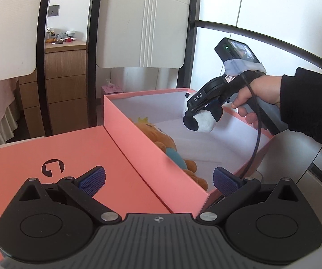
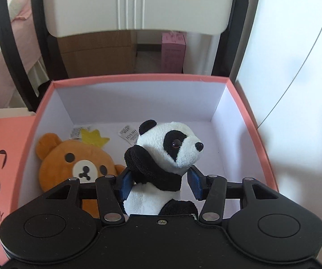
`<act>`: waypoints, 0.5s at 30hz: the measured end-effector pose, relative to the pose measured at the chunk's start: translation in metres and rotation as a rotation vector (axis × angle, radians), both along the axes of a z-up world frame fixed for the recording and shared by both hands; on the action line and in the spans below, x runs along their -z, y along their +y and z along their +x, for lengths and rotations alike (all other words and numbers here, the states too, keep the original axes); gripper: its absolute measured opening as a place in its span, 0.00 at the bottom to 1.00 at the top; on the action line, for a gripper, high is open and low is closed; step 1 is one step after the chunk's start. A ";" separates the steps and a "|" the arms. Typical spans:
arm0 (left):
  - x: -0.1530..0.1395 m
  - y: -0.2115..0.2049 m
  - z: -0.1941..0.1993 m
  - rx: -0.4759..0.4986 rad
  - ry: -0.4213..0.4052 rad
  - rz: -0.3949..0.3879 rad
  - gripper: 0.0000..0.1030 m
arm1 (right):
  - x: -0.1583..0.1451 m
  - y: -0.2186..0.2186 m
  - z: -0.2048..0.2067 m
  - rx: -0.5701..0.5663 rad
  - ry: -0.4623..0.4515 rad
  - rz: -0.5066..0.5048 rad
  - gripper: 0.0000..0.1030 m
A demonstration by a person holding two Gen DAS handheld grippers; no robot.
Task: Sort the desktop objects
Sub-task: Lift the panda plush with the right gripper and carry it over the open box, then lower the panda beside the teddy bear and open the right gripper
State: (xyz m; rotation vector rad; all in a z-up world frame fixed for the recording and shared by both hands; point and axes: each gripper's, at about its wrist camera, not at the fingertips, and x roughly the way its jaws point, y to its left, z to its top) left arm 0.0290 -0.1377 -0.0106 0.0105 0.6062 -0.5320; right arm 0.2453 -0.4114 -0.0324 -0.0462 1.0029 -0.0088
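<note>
We log one black-and-white plush panda (image 2: 161, 157) pinched in our right gripper (image 2: 161, 182) jaws above the open pink cardboard box (image 2: 246, 103), brown plush bear (image 2: 80, 161) already lying inside, left gripper (image 1: 158, 179) jaws spread, empty.

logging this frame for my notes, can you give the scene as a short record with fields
container: pink box, open, white inside
lid: pink lid lying flat beside the box
in box: brown bear plush with yellow crown, lying on the floor of the box
held item: panda plush, over the box, upright
right gripper: shut on the panda's body
left gripper: open, empty, over the near edge of the box
person: hand in a black sleeve holds the right gripper
</note>
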 end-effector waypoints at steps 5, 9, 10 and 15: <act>0.005 0.001 -0.001 0.015 0.020 0.006 1.00 | 0.030 -0.014 0.012 0.040 0.065 -0.009 0.49; 0.006 0.002 -0.001 0.025 0.030 0.005 1.00 | 0.044 -0.018 0.015 0.043 0.101 -0.011 0.50; 0.007 0.001 0.000 0.026 0.033 0.004 1.00 | 0.047 -0.017 0.015 0.041 0.108 -0.010 0.50; 0.008 -0.001 0.002 0.039 0.049 0.001 1.00 | 0.065 -0.016 0.014 0.031 0.146 -0.003 0.50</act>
